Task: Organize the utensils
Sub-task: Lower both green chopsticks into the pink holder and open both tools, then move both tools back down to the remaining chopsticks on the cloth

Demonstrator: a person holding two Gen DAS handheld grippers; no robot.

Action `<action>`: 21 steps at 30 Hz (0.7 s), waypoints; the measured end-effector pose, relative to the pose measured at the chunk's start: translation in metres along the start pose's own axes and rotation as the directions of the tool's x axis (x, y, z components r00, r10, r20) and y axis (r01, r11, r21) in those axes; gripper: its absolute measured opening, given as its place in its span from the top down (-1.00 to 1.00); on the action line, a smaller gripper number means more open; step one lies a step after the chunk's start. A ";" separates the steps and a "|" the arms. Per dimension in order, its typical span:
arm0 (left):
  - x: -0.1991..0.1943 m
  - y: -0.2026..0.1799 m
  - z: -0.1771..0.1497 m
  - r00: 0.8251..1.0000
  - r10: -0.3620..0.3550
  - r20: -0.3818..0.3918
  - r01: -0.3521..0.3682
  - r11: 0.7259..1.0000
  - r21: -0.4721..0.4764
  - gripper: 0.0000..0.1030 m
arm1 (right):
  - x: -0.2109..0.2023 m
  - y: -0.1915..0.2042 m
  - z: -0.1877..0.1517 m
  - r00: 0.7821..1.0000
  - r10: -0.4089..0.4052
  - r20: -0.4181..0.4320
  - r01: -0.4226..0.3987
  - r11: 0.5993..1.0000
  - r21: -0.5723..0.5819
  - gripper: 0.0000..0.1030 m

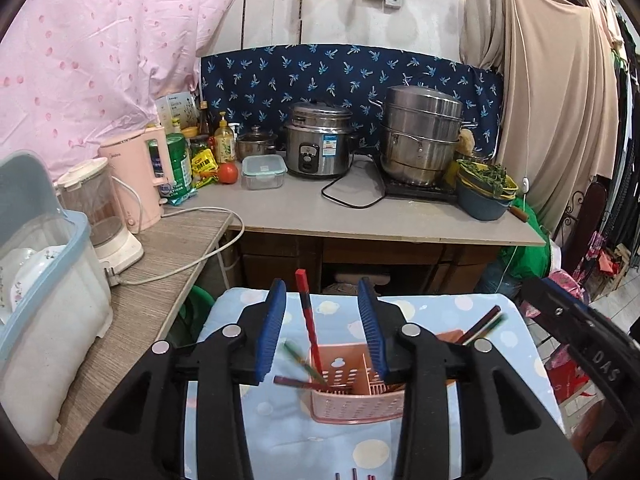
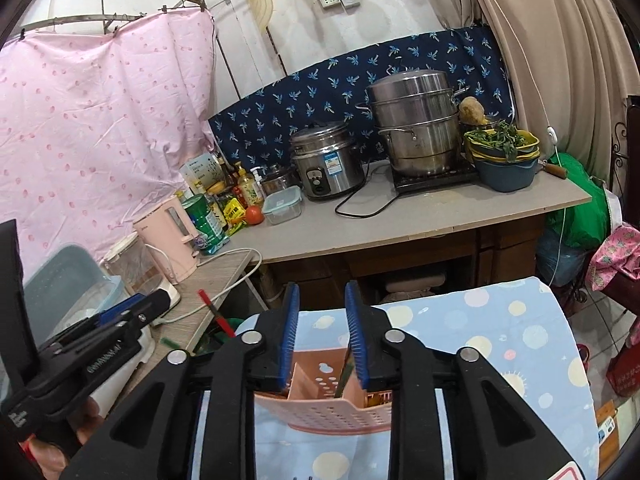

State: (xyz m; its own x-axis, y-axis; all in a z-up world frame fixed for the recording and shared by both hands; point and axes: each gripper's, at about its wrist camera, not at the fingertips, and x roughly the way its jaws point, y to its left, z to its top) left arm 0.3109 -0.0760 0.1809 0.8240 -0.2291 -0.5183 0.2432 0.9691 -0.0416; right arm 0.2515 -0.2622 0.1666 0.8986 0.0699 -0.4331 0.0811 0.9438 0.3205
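Observation:
A pink perforated utensil holder [image 1: 348, 400] stands on the dotted blue cloth [image 1: 500, 344]. My left gripper [image 1: 322, 292] hangs over it, open. A red chopstick [image 1: 307, 312] stands in the holder between the jaws, clear of both pads. A blurred green chopstick [image 1: 298, 358] leans there too. More chopsticks [image 1: 482, 324] lean out of the holder's right side. My right gripper [image 2: 322, 292] is open above the holder [image 2: 320, 408]; a dark chopstick [image 2: 345, 372] stands beside its right pad. The left gripper [image 2: 132, 312] and red chopstick [image 2: 216, 314] show at left.
A side counter [image 1: 168, 248] on the left carries a blue dish bin [image 1: 44, 248], blender [image 1: 104, 216] and pink kettle [image 1: 138, 176]. Behind stands a counter with rice cooker [image 1: 318, 144], steamer pot [image 1: 420, 136] and bowls [image 1: 486, 192]. Chopstick ends [image 1: 354, 474] lie at the near edge.

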 end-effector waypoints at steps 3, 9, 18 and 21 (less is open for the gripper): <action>-0.009 -0.002 -0.005 1.000 0.012 -0.005 -0.012 1.000 0.015 0.29 | -0.015 0.006 -0.006 1.000 0.013 -0.005 -0.013 1.000 -0.012 0.45; -0.038 -0.006 -0.022 0.999 0.032 0.005 -0.033 0.999 0.036 0.02 | -0.047 0.015 -0.026 0.999 0.042 -0.017 -0.042 0.999 -0.027 0.39; -0.071 -0.008 -0.055 0.998 0.057 -0.007 -0.056 0.997 0.061 0.00 | -0.089 0.011 -0.069 0.997 0.044 -0.058 -0.046 0.998 -0.030 0.36; -0.077 -0.007 -0.069 0.998 0.054 -0.025 -0.053 0.997 0.056 0.00 | -0.100 0.009 -0.085 0.996 0.038 -0.075 -0.040 0.999 -0.030 0.36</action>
State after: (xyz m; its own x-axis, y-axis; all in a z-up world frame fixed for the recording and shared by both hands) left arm 0.2103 -0.0592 0.1619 0.8229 -0.1740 -0.5409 0.2278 0.9731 0.0336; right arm 0.1264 -0.2330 0.1415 0.8660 0.1293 -0.4830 0.0322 0.9495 0.3120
